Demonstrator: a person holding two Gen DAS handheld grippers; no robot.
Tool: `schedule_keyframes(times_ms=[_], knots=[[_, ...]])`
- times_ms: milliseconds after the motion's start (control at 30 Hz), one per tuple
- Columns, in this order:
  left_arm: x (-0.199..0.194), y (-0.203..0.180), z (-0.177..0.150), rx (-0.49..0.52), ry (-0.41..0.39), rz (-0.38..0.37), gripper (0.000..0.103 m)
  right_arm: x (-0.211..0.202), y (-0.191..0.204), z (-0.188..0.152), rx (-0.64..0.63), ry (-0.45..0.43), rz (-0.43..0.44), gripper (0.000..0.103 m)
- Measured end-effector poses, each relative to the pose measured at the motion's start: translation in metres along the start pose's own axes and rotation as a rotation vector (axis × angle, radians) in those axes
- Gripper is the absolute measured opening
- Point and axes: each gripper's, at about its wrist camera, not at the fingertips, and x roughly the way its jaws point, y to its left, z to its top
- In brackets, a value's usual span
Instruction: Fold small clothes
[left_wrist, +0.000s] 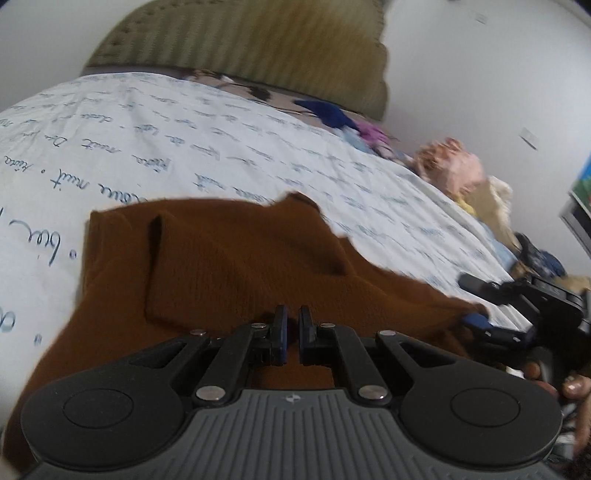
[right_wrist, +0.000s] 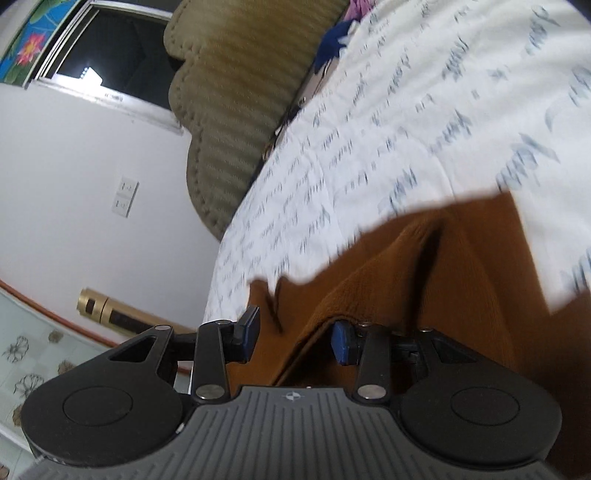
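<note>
A brown knit garment (left_wrist: 221, 266) lies partly folded on the white bedsheet with blue script (left_wrist: 184, 147). My left gripper (left_wrist: 292, 325) is shut on the garment's near edge, with cloth pinched between its fingers. My right gripper (right_wrist: 293, 334) is open, its jaws wide apart on either side of a raised fold of the same garment (right_wrist: 424, 280). The right gripper also shows in the left wrist view (left_wrist: 476, 302) at the garment's right corner, open.
A pile of small clothes, blue (left_wrist: 328, 110), pink (left_wrist: 450, 166) and cream (left_wrist: 495, 206), lies along the bed's far right side. An olive ribbed headboard cushion (left_wrist: 258, 48) stands at the back. A wall with a window (right_wrist: 110, 48) is left of the bed.
</note>
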Motion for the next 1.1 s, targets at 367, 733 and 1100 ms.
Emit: schedule_keyframes(times_ms=[367,733,1100], knots=[[0.004,0.001,0.020,0.028,-0.055,0.046,0.005,0.040,-0.013,0.042,0.016,-0.059,-0.091,0.034],[-0.011,-0.046,-0.024,0.270,0.029,-0.061,0.005,0.086,0.064,-0.034,-0.345,0.251,-0.067,0.034],[0.059,-0.003,0.036,0.059,0.008,0.110,0.005,0.184,0.049,0.021,-0.064,0.213,-0.003,0.034]])
